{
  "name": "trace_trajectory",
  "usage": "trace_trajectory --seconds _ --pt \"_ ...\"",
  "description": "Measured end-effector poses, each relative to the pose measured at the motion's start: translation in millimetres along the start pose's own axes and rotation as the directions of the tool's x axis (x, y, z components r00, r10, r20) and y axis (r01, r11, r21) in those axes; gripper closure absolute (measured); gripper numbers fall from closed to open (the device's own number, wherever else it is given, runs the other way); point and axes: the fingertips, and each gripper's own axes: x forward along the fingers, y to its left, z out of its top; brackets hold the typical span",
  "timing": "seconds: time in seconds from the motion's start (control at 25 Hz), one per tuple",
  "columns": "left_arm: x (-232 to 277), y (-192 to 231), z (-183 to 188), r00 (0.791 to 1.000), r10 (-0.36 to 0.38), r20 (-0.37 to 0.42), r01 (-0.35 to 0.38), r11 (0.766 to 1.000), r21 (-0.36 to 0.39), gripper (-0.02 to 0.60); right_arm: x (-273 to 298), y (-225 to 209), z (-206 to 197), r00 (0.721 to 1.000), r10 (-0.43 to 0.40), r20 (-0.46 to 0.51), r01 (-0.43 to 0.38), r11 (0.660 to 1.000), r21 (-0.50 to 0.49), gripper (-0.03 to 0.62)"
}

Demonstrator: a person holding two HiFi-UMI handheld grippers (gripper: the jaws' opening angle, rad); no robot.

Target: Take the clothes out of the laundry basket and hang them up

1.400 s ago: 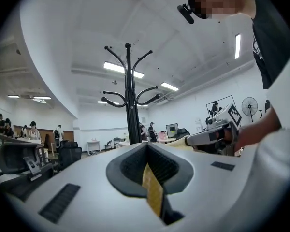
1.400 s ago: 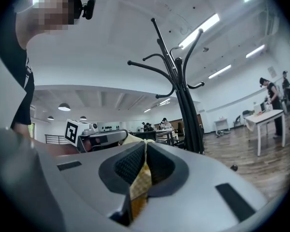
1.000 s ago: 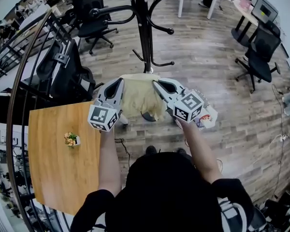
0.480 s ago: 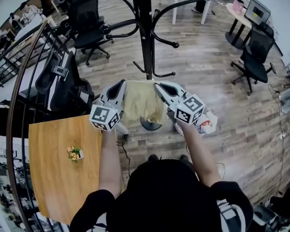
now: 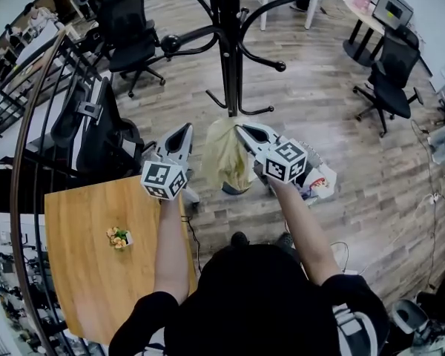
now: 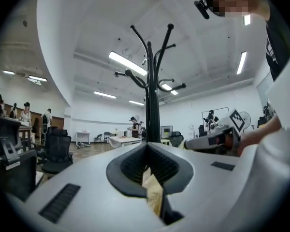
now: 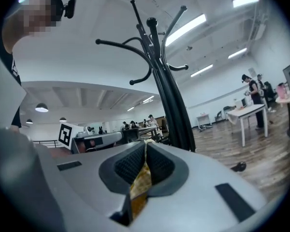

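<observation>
Both left tongs (image 5: 186, 127) and right tongs (image 5: 242, 129) clamp yellow garment (image 5: 224, 156) hanging between.

Seen from the head view:

- Two grippers: the left gripper (image 5: 187, 129) and the right gripper (image 5: 242, 130), each with one marker cube.
- One cloth (image 5: 226, 156) at the centre.
- One coat rack (image 5: 228, 39) at twelve o'clock.
- One wooden table (image 5: 85, 265) at eight o'clock, bearing one flower pot (image 5: 119, 236).
- Three chairs that can be counted for certain: a chair (image 5: 130, 28) at eleven o'clock, a chair (image 5: 96, 128) at nine o'clock and a chair (image 5: 389, 86) at two o'clock.
</observation>
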Motion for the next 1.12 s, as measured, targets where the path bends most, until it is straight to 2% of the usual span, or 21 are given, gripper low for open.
trace_trajectory --seconds 0.2,0.44,0.6,0.68,0.84,0.92,1.0,1.12 --pt "-6.3 -8.3 -56.1 0.990 -0.015 -0.137 0.013 1.000 -0.015 0.560 24.2 -11.4 -27.8 0.996 -0.027 -0.080 0.026 1.000 -0.011 0.576" --pt "-19.9 -12.1 -83.8 0.984 -0.020 -0.177 0.012 0.999 -0.046 0.560 34.6 -24.4 -76.9 0.979 -0.073 -0.189 0.073 0.997 -0.005 0.575" --pt "-27.3 -9.5 -90.3 0.982 -0.012 -0.191 -0.001 0.998 -0.068 0.560 40.7 -28.3 -109.0 0.955 -0.087 -0.285 0.086 0.996 -0.016 0.571" --pt "-31.5 -11.5 -96.0 0.979 -0.012 -0.203 -0.003 0.997 -0.072 0.560 39.6 -30.1 -117.5 0.953 -0.085 -0.291 0.087 0.996 -0.006 0.562" --pt "-38.7 -13.3 -104.4 0.976 -0.008 -0.216 -0.011 0.996 -0.084 0.560 32.6 -36.1 -119.7 0.958 -0.092 -0.273 0.107 0.993 0.040 0.499" --pt "-40.7 -12.8 -104.8 0.977 -0.004 -0.214 -0.015 0.996 -0.084 0.560 30.2 -38.0 -119.1 0.964 -0.077 -0.255 0.107 0.988 0.109 0.463" --pt "-41.9 -11.9 -103.6 0.978 0.001 -0.208 -0.019 0.996 -0.083 0.559 29.0 -39.0 -117.2 0.971 -0.056 -0.231 0.101 0.977 0.186 0.396" --pt "-40.8 -14.8 -104.4 0.978 0.000 -0.209 -0.018 0.996 -0.084 0.558 23.7 -39.9 -118.3 0.971 -0.046 -0.233 0.096 0.974 0.207 0.351"
